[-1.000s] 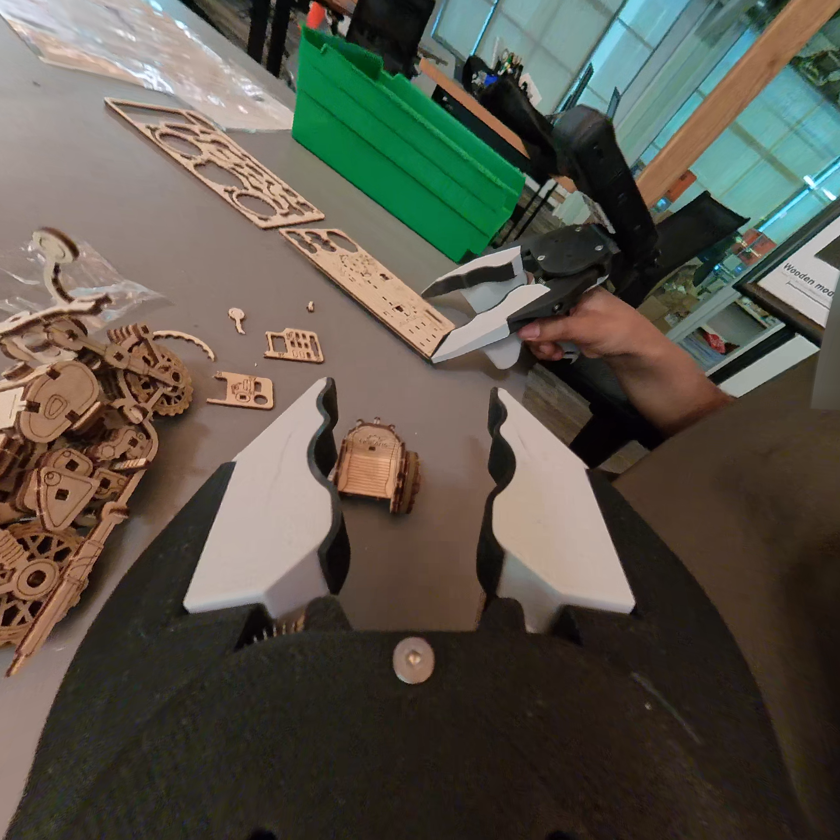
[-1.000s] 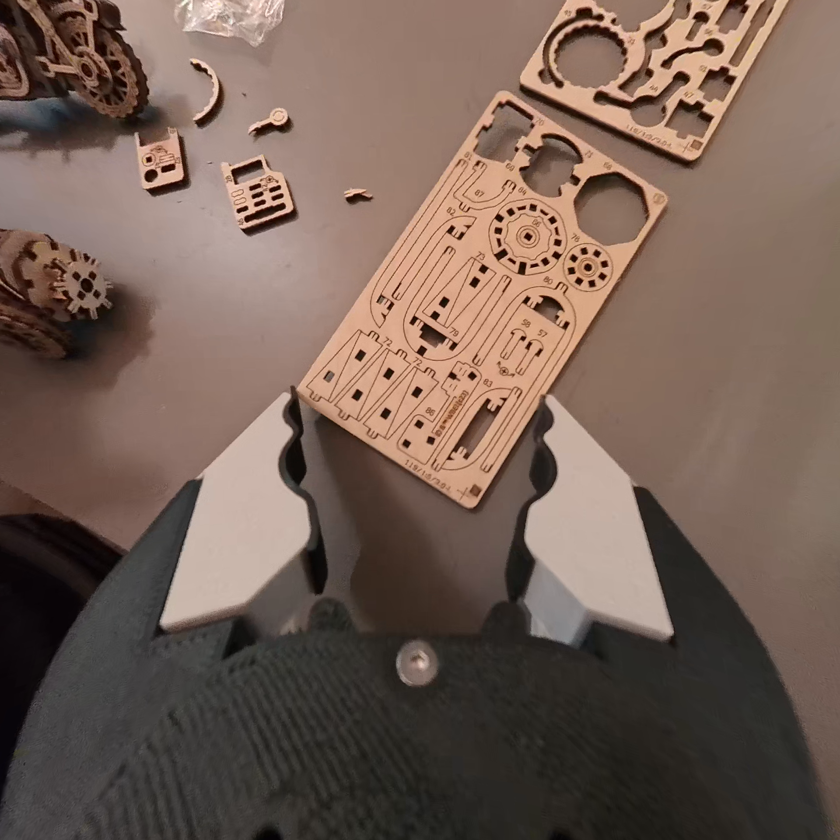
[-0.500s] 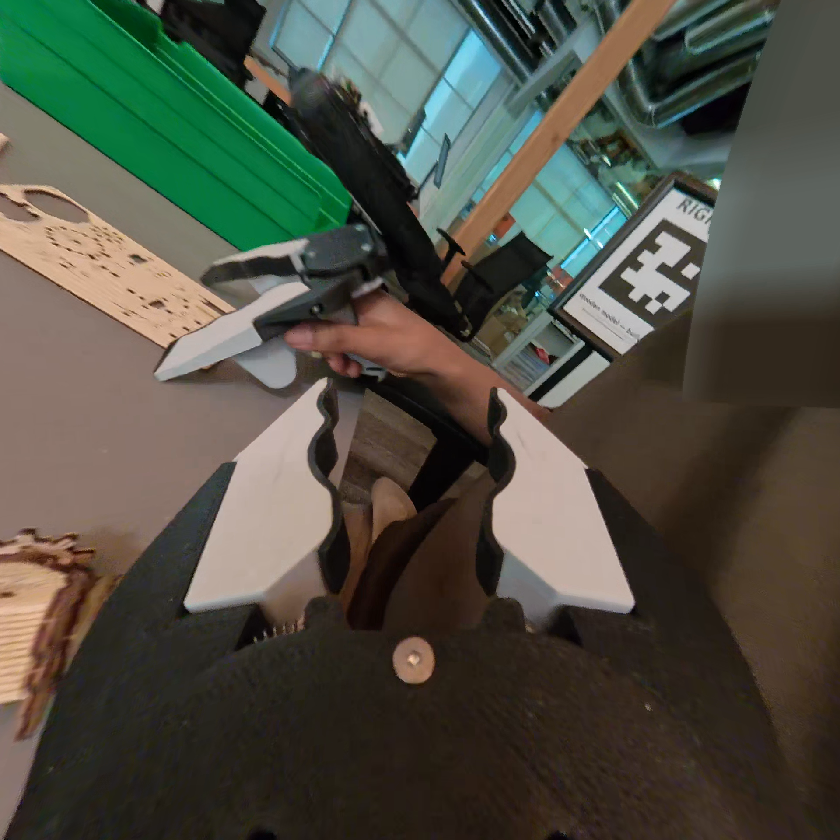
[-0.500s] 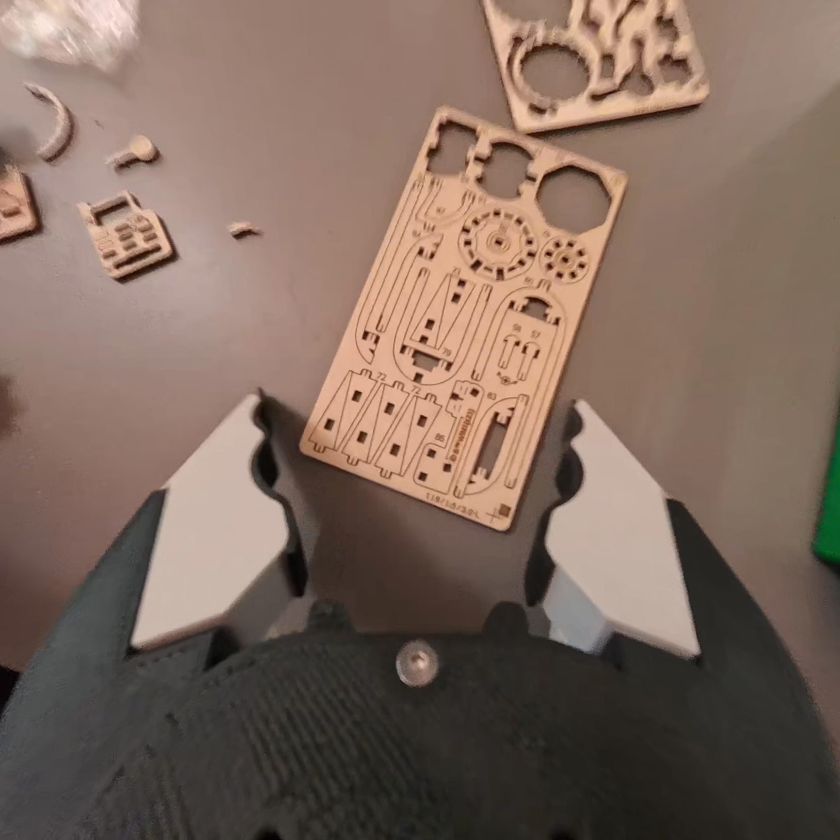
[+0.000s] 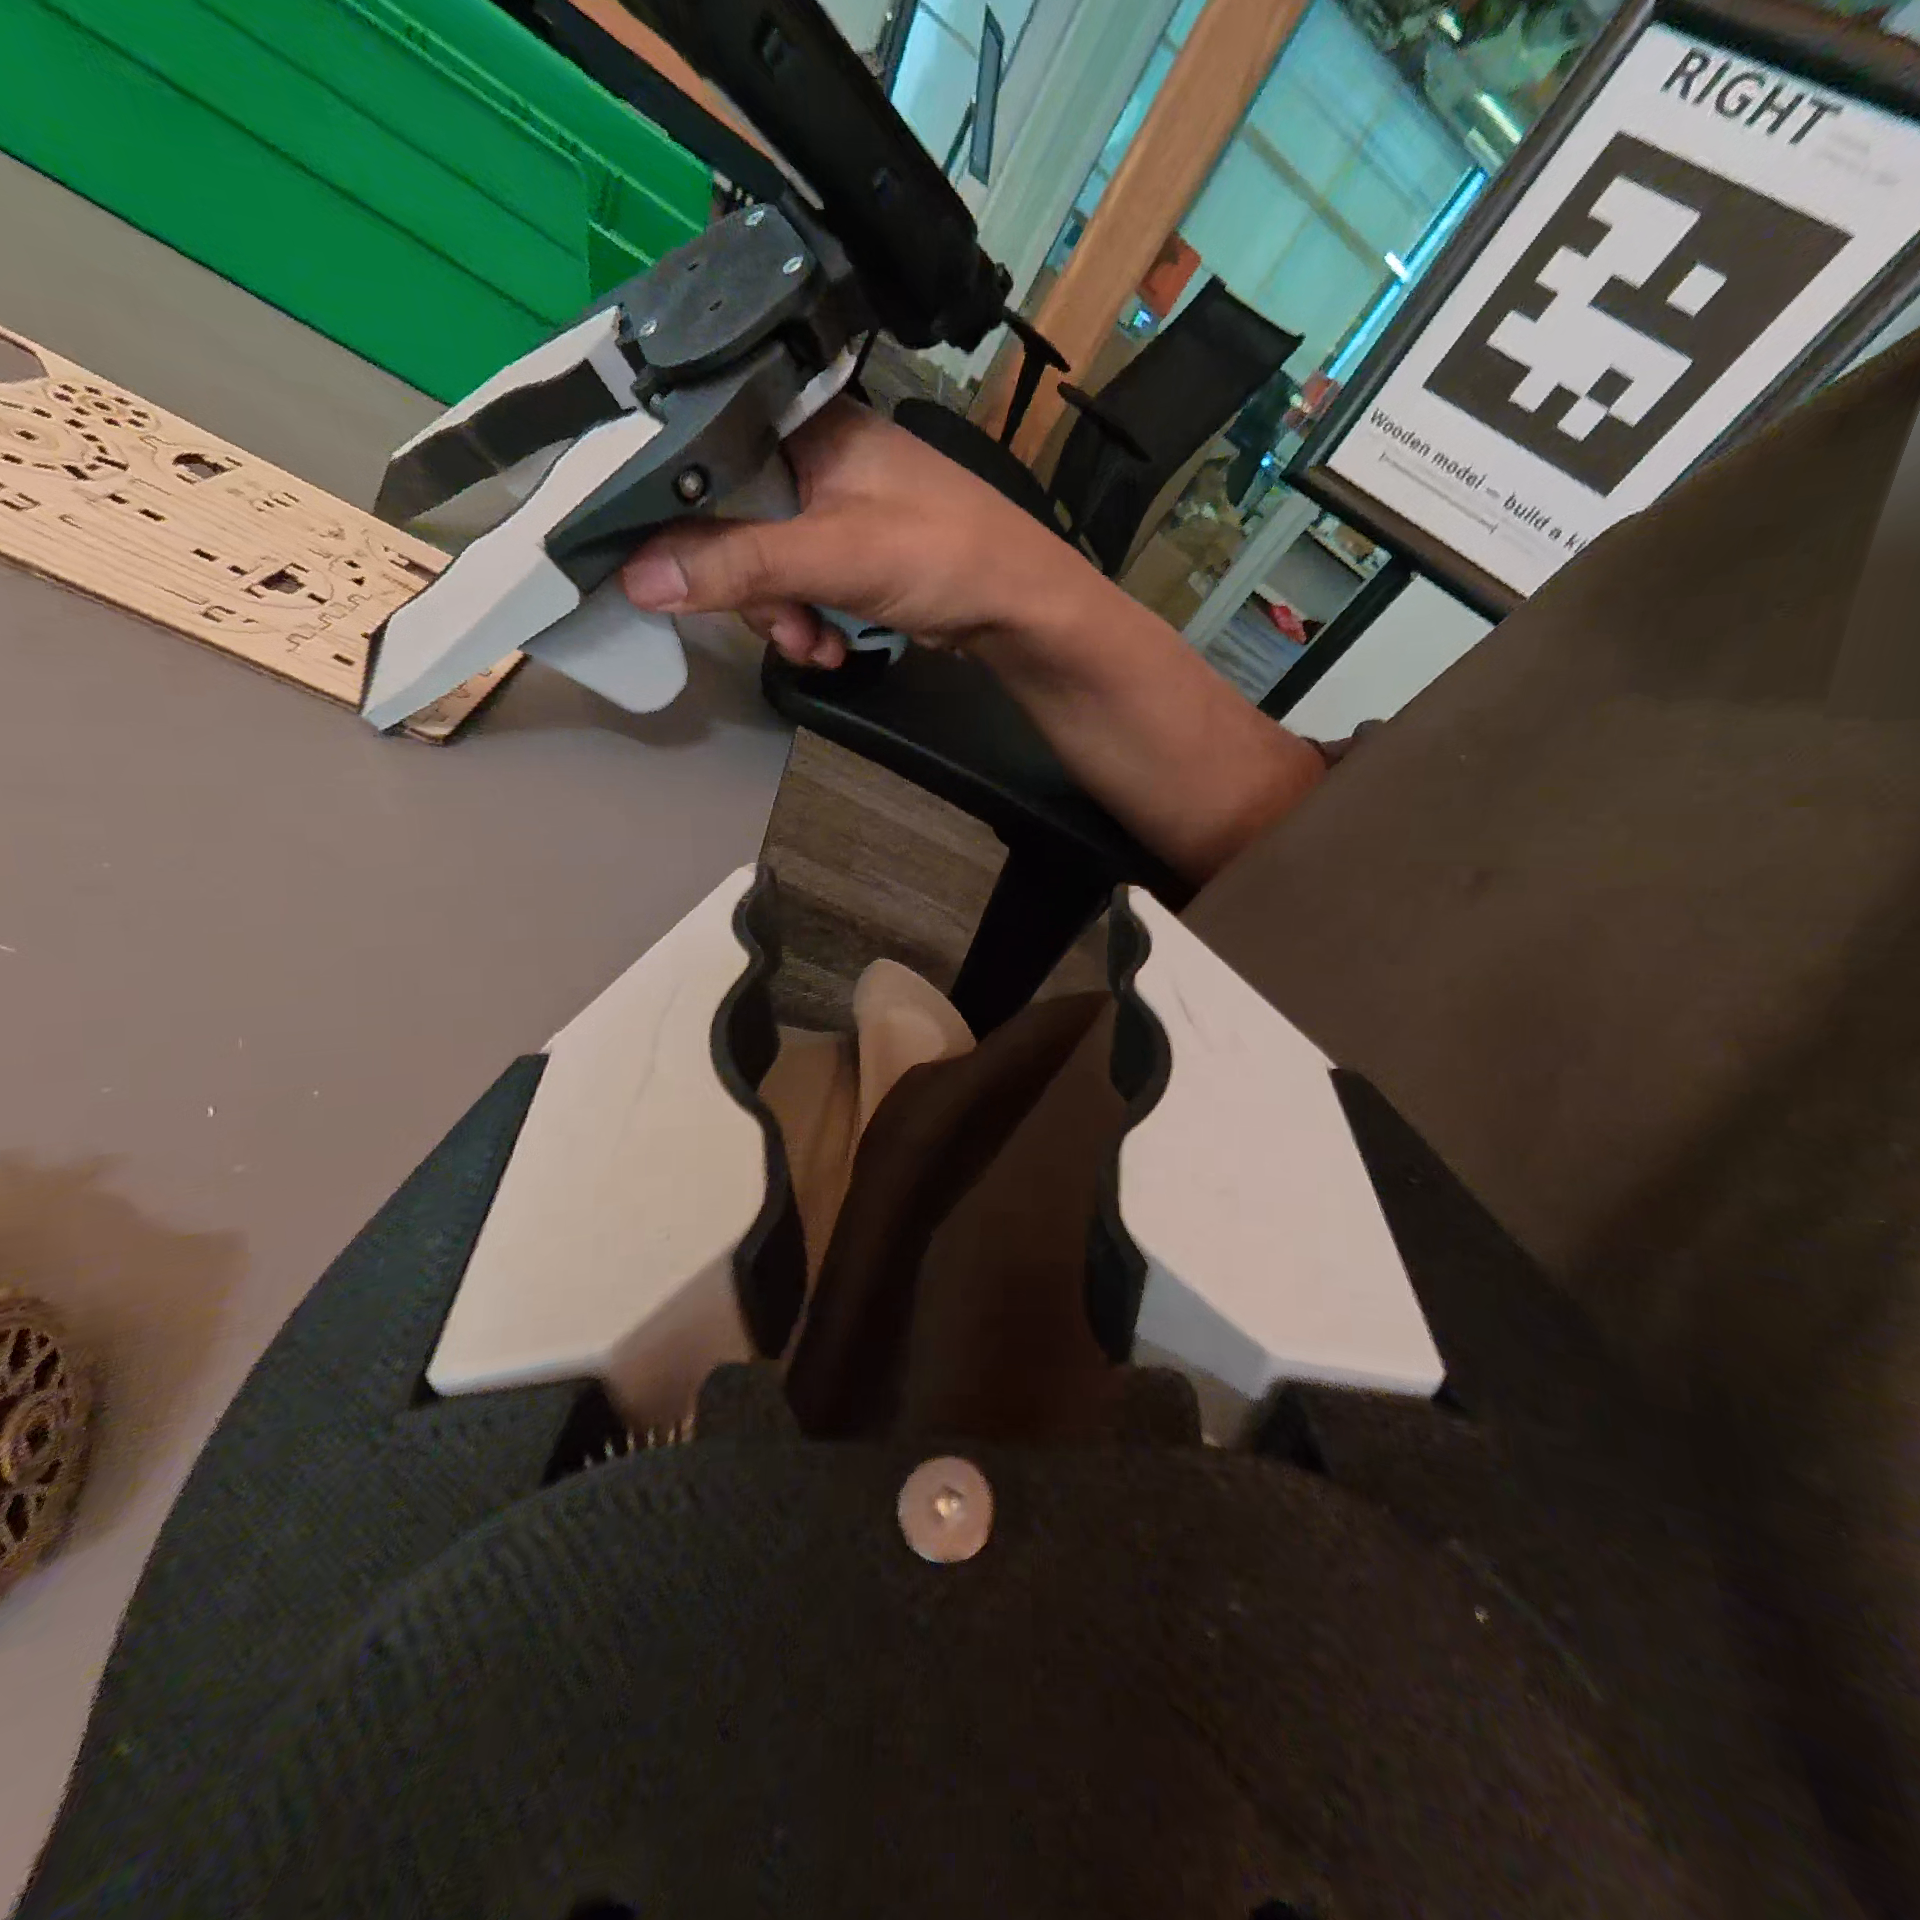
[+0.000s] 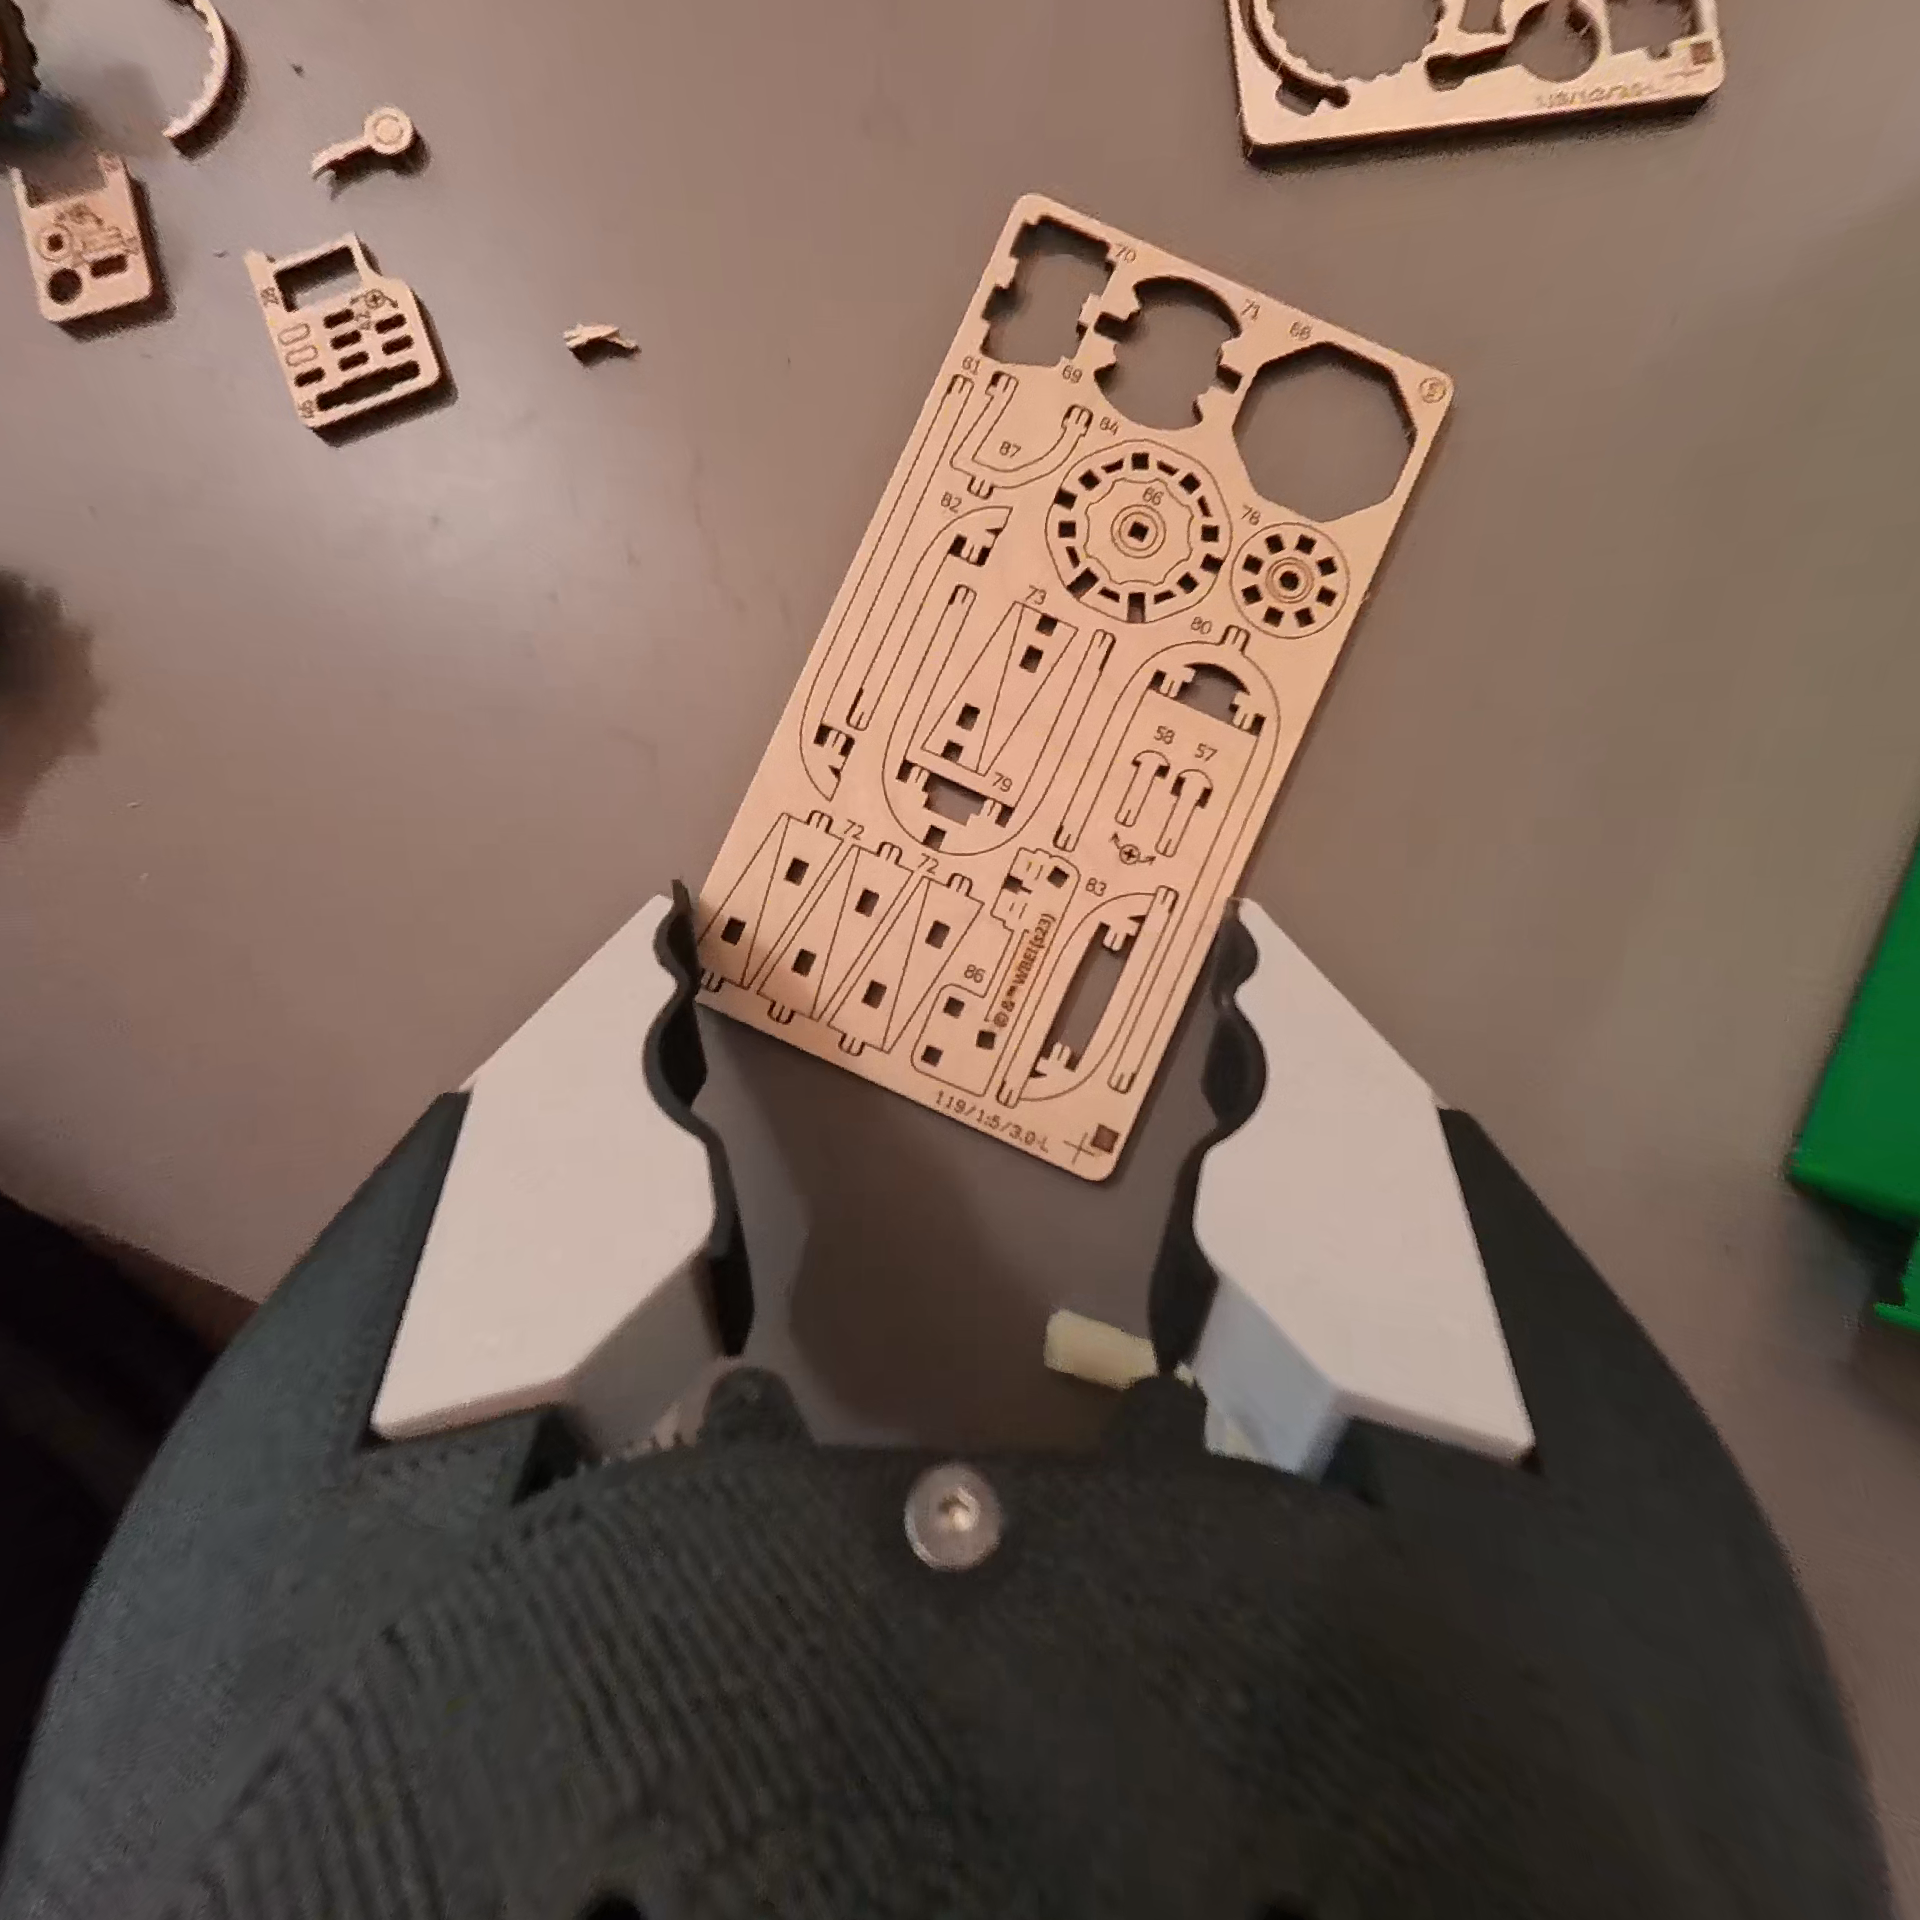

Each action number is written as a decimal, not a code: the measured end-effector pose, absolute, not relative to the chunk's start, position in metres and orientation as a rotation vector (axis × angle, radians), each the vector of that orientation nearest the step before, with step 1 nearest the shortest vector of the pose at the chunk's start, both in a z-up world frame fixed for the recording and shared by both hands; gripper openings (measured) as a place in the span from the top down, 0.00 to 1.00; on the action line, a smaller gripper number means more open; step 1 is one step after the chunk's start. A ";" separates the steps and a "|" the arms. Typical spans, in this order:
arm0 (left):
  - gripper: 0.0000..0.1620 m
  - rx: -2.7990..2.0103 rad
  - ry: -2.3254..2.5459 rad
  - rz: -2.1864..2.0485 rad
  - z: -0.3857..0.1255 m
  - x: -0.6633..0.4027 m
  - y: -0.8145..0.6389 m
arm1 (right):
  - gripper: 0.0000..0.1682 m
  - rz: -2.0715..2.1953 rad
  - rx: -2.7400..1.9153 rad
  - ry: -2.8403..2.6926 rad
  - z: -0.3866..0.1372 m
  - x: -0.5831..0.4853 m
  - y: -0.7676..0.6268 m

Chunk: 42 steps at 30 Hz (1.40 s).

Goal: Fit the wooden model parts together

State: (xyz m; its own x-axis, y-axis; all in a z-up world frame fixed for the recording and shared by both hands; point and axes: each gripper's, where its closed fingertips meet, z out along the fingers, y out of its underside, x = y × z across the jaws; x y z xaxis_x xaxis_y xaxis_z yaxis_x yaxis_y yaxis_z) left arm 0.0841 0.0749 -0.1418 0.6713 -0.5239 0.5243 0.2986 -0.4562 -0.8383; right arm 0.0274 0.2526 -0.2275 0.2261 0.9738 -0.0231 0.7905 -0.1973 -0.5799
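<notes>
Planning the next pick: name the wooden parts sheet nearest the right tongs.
The mostly uncut sheet, its near end between the open right tongs; the other sheet, largely punched out, lies farther away.

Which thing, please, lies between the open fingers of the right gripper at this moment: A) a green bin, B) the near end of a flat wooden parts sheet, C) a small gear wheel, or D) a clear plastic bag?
B: the right gripper is open, with the wooden parts sheet lying flat on the grey table and its near end between the fingers.
</notes>
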 end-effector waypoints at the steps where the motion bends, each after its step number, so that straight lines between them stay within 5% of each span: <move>1: 0.62 -1.819 0.178 -0.955 -0.143 0.084 0.075 | 0.41 0.567 -2.058 -1.619 -0.227 0.027 0.252; 19: 0.61 -1.961 0.250 -0.778 -0.182 0.094 0.097 | 0.42 1.071 -2.151 -1.556 -0.206 0.028 0.231; 27: 0.56 -1.890 -0.090 -0.890 -0.163 0.089 0.137 | 0.43 1.214 -2.161 -1.523 -0.201 0.024 0.228; 29: 0.56 -1.901 -0.121 -0.874 -0.165 0.090 0.147 | 0.57 1.233 -2.171 -1.511 -0.201 0.024 0.230; 42: 0.59 -1.943 -0.197 -0.733 -0.177 0.075 0.172 | 0.53 1.330 -2.085 -1.496 -0.190 0.017 0.233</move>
State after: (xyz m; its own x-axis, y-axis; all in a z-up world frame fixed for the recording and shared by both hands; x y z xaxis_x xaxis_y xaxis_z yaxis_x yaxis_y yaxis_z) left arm 0.0755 0.1715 -0.1769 0.8026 -0.1747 0.5703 0.4367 -0.4792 -0.7613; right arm 0.0171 0.2325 -0.1899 0.0559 0.8493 -0.5250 0.6206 -0.4414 -0.6481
